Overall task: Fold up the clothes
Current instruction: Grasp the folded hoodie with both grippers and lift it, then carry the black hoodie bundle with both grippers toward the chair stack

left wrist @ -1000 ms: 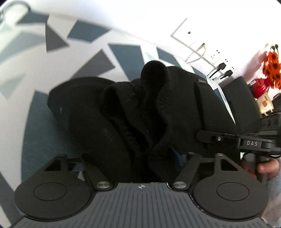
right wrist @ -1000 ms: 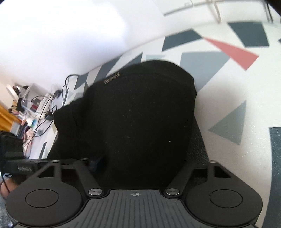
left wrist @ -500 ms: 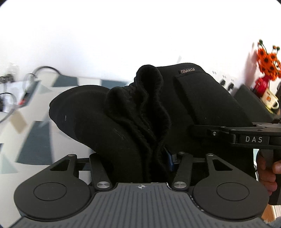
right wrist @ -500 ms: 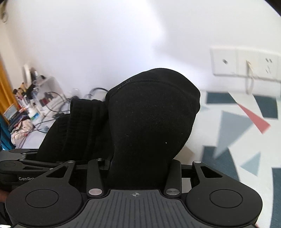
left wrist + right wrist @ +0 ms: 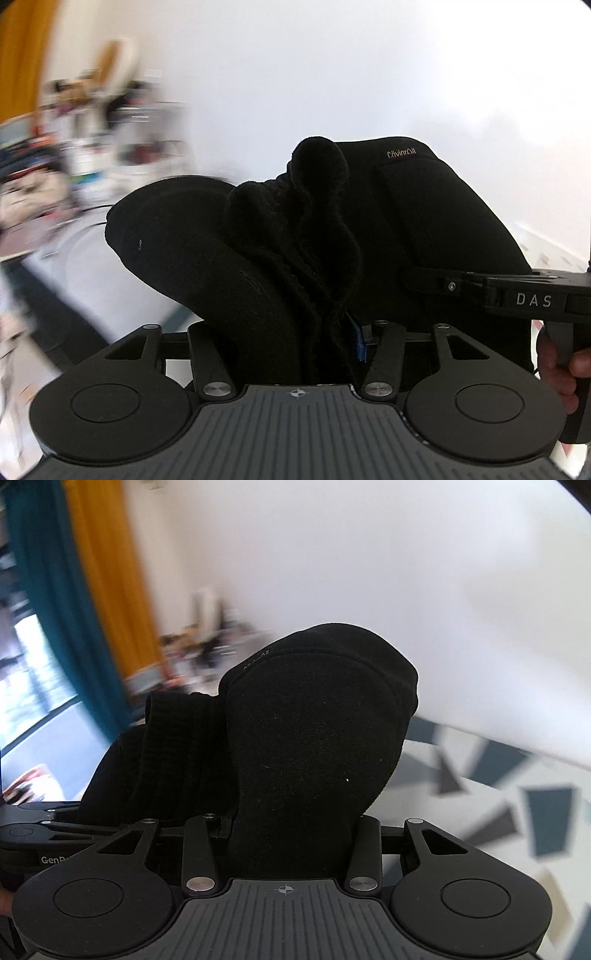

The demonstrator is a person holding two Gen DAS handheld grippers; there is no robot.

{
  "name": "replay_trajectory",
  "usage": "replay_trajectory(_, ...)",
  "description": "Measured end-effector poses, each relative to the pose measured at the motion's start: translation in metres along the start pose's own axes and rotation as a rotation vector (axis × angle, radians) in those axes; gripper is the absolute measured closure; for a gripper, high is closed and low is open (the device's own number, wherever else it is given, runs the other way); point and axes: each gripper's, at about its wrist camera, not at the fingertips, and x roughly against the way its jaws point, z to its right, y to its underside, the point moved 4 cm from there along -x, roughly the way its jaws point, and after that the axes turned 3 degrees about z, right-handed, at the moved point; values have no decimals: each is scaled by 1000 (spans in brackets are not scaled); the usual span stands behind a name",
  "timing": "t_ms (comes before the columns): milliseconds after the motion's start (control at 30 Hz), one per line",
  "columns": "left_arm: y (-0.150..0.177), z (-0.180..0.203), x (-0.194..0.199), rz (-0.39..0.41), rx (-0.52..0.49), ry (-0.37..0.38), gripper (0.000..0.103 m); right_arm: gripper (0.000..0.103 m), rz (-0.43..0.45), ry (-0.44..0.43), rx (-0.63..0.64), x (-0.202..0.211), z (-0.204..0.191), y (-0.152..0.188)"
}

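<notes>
We're holding a black garment (image 5: 424,221) bunched up between both tools, lifted up in front of a plain white wall (image 5: 332,74). The left tool (image 5: 295,332) is clenched on a thick wad of it, fabric packed tight between the jaws. This part is soft fleecy knit, folding into rounded ribbed ridges, with a smoother flat panel beside it carrying a small pale logo (image 5: 401,153). A bit of blue pad (image 5: 357,341) is peeking out next to the cloth.

The right tool (image 5: 291,834) is gripping another fold of the same garment (image 5: 314,738), which is bulging up in a smooth dome with a stitched seam curving round the top. To its left the ribbed knit (image 5: 173,746) is hanging in vertical pleats. In the left view we're seeing the right tool (image 5: 517,295) from the side, with a hand (image 5: 557,373) wrapped on its handle.

Behind, a surface with dark blue and grey triangle shapes (image 5: 546,819) is showing, plus teal (image 5: 55,627) and mustard curtains (image 5: 107,572), all blurry.
</notes>
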Motion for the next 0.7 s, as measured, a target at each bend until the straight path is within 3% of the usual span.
replay_trajectory(167,14,-41,50,58,104,-191,51,66,-45,-197,93,-27,-58,-12)
replay_trajectory(333,23,-107,102,95,197,-338,51,66,-100,-356,161,-55,-132,-7)
replay_trajectory(533,38,-211,176,162,295,-472,51,66,-152,-502,259,-88,-263,9)
replay_trajectory(700,51,-308,236,186,337,-534,51,66,-177,-573,313,-104,-386,36)
